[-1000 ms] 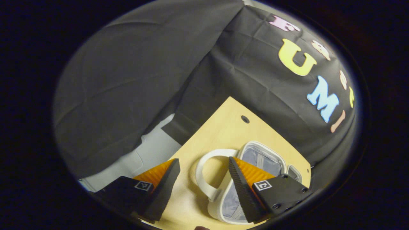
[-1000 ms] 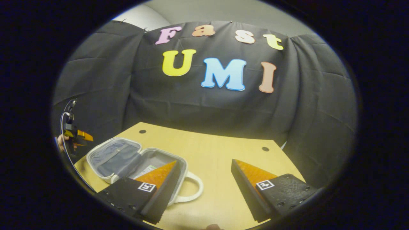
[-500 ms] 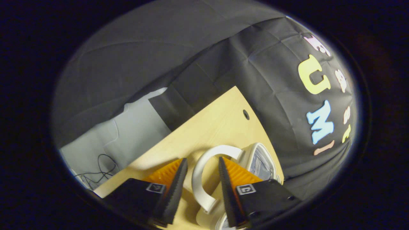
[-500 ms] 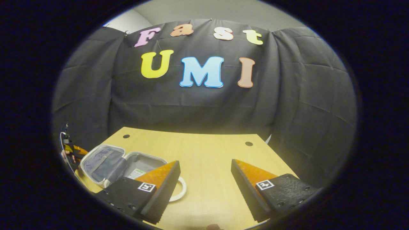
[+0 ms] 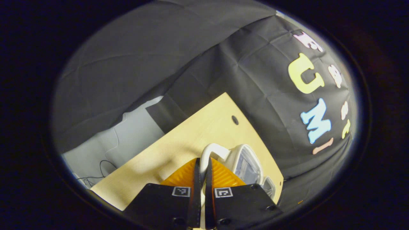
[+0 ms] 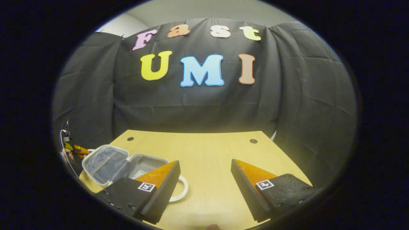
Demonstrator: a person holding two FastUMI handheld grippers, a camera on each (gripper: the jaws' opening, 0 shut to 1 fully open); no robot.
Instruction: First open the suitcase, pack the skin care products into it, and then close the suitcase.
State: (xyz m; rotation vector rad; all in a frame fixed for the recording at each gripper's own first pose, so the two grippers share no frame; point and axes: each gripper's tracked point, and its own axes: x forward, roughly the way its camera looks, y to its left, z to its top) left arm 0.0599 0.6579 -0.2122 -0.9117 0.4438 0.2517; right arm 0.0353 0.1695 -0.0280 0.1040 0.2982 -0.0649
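Now, left gripper (image 5: pixel 202 166): its 2 fingers, spread either side of the handle 0.5 s ago, have closed onto the white handle (image 5: pixel 209 152) and pinch it.
Right gripper (image 6: pixel 204 171): unchanged, fingers wide apart, holding nothing, above bare table (image 6: pixel 207 153).
Suitcase (image 6: pixel 110 163): 1, small and white, lying open with its 2 halves flat; ahead and to the left of the right gripper, directly ahead of the left one.
Handles: 2, 1 per half; the second handle (image 6: pixel 182 190) lies just behind the right gripper's left finger.
Inside: a pale item shows in the nearer half; what it is, cannot tell.
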